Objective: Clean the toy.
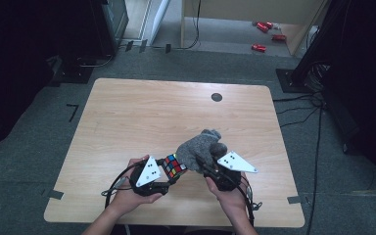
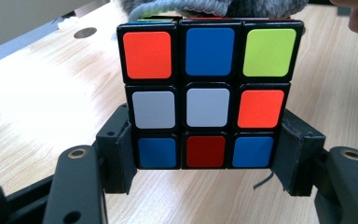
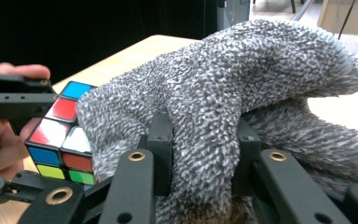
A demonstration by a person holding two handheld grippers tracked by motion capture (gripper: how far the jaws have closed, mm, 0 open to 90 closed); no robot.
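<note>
A colour-tiled puzzle cube (image 1: 175,165) is held just above the wooden table (image 1: 127,117) near its front edge. My left gripper (image 1: 169,171) is shut on the cube (image 2: 205,95), its pads (image 2: 121,154) pressing the bottom row on both sides. A fuzzy grey knitted glove (image 1: 199,148) hangs right of the cube and touches it. My right gripper (image 1: 206,169) is shut on the glove (image 3: 223,98), with the fabric bunched between its jaws. The cube (image 3: 63,135) lies partly behind the glove in the right gripper view.
A small dark round disc (image 1: 216,97) sits in the table's far right part. Cables (image 1: 303,105) and a dark stand lie on the floor to the right. Red objects (image 1: 264,36) lie on the floor beyond the table.
</note>
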